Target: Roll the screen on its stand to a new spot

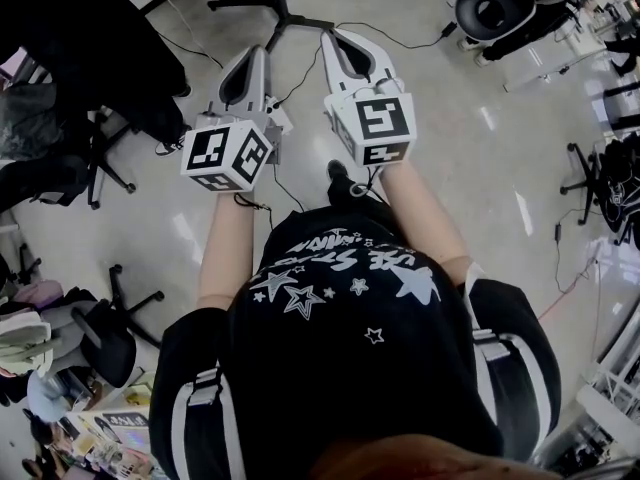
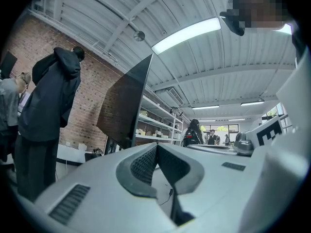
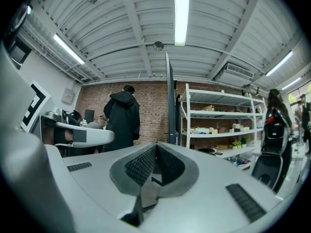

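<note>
Black shirt [image 1: 340, 318] with white stars fills the bottom of the head view. Two bare forearms [image 1: 225, 248] reach forward from it toward the screen's stand [image 1: 273, 10], whose black legs spread on the pale floor [image 1: 450, 158] at the top of that view. Just below the stand and a little to its left, the left tool [image 1: 256, 52] points at it, with its tips near the legs but apart from them. In its own view the ribbed pads meet at the tips with nothing between them, so it is closed and empty. Just right of the stand, side by side with its partner, the right tool [image 1: 333, 35] likewise has its jaws pressed together on nothing. Above the stand rises the screen [image 2: 127, 106], a dark flat panel seen slantwise from the left tool. From the right tool it is nearly edge-on, a thin upright strip. Left of the stand, a person in a black hooded coat [image 3: 123, 116] stands with the back turned, in front of a brick wall [image 3: 95, 106]. Right of the stand, beyond the screen, white shelves [image 3: 218, 118] carry small boxes. A thin black cable [image 1: 395, 38] runs across the floor right of the stand, toward a black office chair [image 1: 492, 3] well off to that side.
</note>
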A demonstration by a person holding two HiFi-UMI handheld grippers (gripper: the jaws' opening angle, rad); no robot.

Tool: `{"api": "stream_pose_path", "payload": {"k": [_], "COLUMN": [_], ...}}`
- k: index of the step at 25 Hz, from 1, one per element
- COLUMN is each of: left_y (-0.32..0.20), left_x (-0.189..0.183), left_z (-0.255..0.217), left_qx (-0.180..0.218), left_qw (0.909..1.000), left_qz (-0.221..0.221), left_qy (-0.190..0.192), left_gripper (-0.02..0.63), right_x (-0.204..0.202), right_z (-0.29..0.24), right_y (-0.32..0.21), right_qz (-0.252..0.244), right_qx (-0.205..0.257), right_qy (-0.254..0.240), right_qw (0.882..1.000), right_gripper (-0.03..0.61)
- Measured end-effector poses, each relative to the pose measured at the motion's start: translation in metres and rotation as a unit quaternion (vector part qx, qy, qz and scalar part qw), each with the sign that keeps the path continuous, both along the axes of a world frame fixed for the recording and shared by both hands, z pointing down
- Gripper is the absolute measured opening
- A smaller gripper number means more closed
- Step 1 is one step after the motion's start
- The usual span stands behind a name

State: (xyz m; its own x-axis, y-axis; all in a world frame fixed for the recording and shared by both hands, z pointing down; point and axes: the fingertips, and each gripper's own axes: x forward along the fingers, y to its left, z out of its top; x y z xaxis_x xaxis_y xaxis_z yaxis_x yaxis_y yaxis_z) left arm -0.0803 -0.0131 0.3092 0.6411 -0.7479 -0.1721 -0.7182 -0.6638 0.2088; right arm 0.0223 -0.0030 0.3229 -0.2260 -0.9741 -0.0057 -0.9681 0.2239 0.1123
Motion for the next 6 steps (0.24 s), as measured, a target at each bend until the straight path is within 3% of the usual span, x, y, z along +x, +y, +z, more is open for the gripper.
{"api": "stream_pose_path", "payload": {"k": [6], "left_y": [0.0024], "left_x": [-0.003], "left_z": [0.0064], "left_qx": [0.0], "left_qw": [1.0], "left_qz": [-0.003], "left_qy": [-0.002], "left_gripper": [0.009], "right_x": [-0.0059], "right_z": [0.0072], "right_y": [0.0016], "right_qz": [-0.011], "right_qx": [0.001], "right_qy": [0.004], "right_qw": [1.0], "right_gripper": [0.006]}}
